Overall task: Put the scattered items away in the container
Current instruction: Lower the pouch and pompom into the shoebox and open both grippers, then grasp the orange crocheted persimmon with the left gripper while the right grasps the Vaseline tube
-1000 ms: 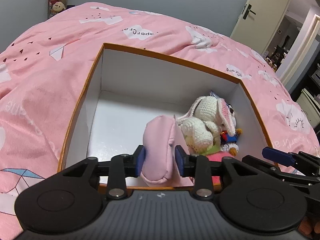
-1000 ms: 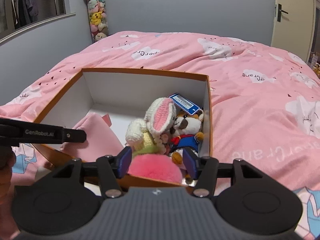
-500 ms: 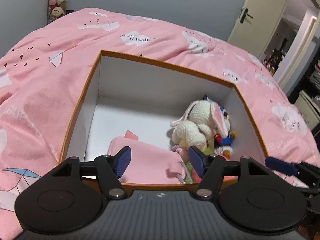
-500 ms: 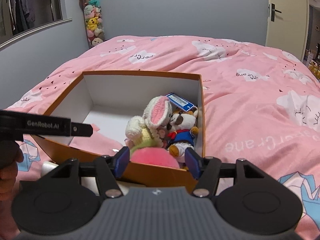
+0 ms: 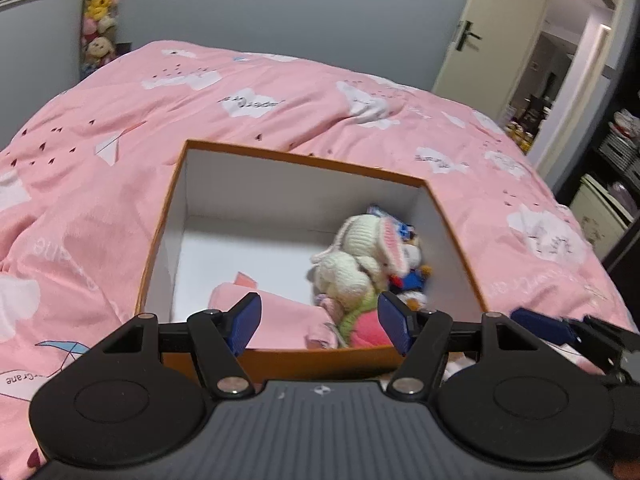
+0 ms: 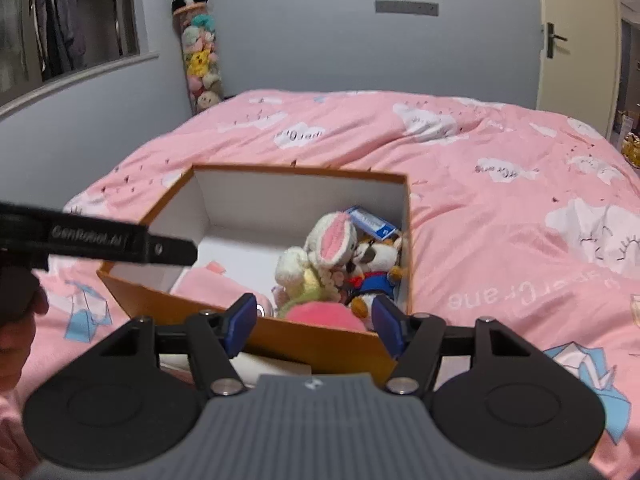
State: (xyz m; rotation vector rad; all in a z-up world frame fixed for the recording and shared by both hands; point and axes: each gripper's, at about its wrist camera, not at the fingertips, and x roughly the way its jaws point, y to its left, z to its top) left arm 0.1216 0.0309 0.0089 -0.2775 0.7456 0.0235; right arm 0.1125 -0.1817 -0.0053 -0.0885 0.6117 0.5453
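Both my grippers level, hovering at the box's (image 5: 280, 354) near rim: left gripper (image 5: 319, 323) jaws spread, empty; right gripper (image 6: 313, 325) same. Pink pouch (image 5: 280, 322) lies inside beside the crochet bunny (image 6: 320, 258).

We note an orange box (image 5: 280, 356) with white inner walls. The bed cover (image 5: 120, 152) is pink, printed with white clouds, dark specks and pale blue paper cranes. Inside lie a plain pink pouch (image 5: 280, 320), a cream crocheted rabbit (image 6: 320, 252) with pink ear linings and a yellow-green body, and a white-and-brown toy (image 6: 376, 268) in blue with a red collar. Both tongs are black with blue pads (image 6: 240, 322).
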